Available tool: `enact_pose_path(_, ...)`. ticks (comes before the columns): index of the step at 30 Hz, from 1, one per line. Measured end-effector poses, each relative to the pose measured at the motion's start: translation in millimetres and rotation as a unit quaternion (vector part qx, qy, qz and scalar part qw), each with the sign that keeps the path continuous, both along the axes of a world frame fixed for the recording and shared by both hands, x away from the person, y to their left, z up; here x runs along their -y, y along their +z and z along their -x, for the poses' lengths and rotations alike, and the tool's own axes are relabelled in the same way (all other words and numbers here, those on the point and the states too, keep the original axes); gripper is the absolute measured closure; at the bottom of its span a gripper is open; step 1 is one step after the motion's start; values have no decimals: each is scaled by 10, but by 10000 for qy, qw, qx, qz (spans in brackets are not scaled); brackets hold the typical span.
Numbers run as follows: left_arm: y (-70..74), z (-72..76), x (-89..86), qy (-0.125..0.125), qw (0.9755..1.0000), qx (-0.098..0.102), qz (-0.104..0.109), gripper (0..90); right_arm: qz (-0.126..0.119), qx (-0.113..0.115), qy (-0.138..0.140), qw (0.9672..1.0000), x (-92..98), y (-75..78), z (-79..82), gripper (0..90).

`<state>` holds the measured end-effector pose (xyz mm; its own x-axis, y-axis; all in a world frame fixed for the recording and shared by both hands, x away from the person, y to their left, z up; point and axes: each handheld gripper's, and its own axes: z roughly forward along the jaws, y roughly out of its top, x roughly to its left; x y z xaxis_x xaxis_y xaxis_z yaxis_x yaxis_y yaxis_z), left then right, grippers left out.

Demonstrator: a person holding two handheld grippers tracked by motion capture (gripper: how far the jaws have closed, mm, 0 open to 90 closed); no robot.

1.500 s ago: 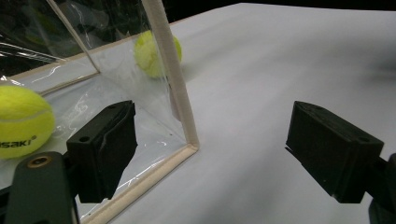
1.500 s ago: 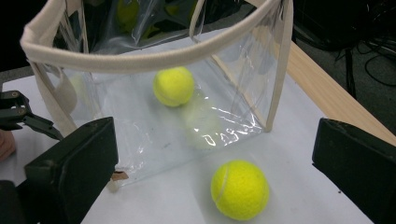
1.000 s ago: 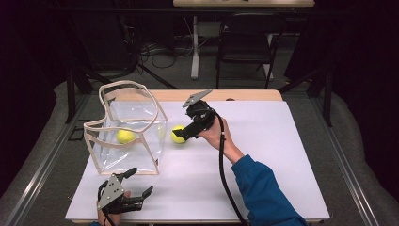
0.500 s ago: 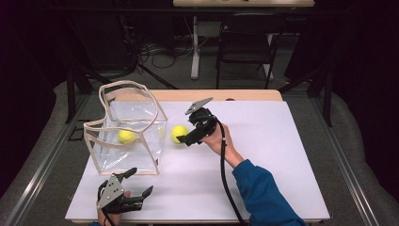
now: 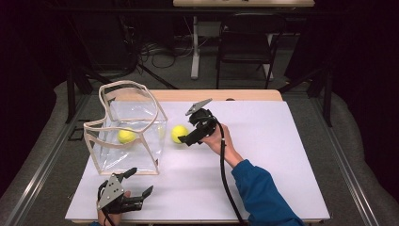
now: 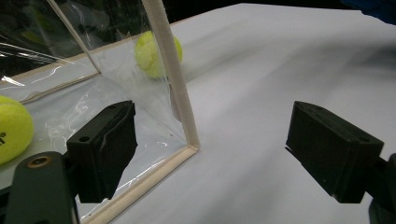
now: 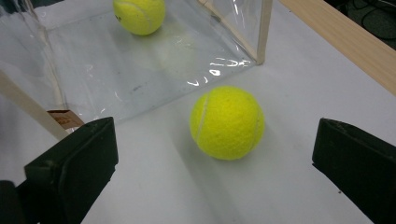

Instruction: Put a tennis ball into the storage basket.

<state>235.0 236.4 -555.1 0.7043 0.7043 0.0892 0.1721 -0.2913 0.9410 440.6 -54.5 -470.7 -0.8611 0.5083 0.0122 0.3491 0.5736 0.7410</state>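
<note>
Covering most of the desk, a white table (image 5: pixel 282 155) is carrying everything, its surface smooth and matte with a strip of pale wood along the far edge. Standing on its left part is a clear plastic bag (image 5: pixel 141 141), box-shaped, glossy and crinkled, with cream fabric trim on its edges and looping handles, its mouth opening upward. Sitting inside it on the floor panel is 1 tennis ball (image 5: pixel 125 135), fuzzy and yellow-green.

Lying just outside the bag's right wall, on the bare table, is the second ball (image 5: pixel 179 133), round, felt-covered, with a pale curved seam; it has no long axis, so any approach angle is working equally well. The right gripper (image 5: pixel 186 140) is reaching it from the right, and in the right gripper view the ball (image 7: pixel 227 122) is sitting between and just ahead of the 2 black jaws, which are standing wide apart, not touching it. This is the relation that matters: the ball is lying straight ahead of the claw, slightly toward the bag, so a short push forward and a squeeze is likely all the grasp is needing.

The left gripper (image 5: pixel 133 184) is resting near the table's front edge, in front of the bag's near corner, jaws also spread apart and holding nothing; it is clearly the farther hand.
</note>
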Motion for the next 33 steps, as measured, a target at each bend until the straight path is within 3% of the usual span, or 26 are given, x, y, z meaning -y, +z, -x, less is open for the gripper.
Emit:
enact_pose_path(9, -1, 1, 1, -14, 10000, -1, -8, 159, 238, -78, -34, 9997, -138, -150, -97, 0)
enact_pose_path(20, -4, -1, 1, 10, 10000, -17, 11, 159, 232, -167, -127, 9995, -221, -291, -229, 0)
enact_pose_path(33, -5, 0, 1, -6, 10000, -12, 4, 159, 431, -235, -122, 9987, -378, -491, -322, 0)
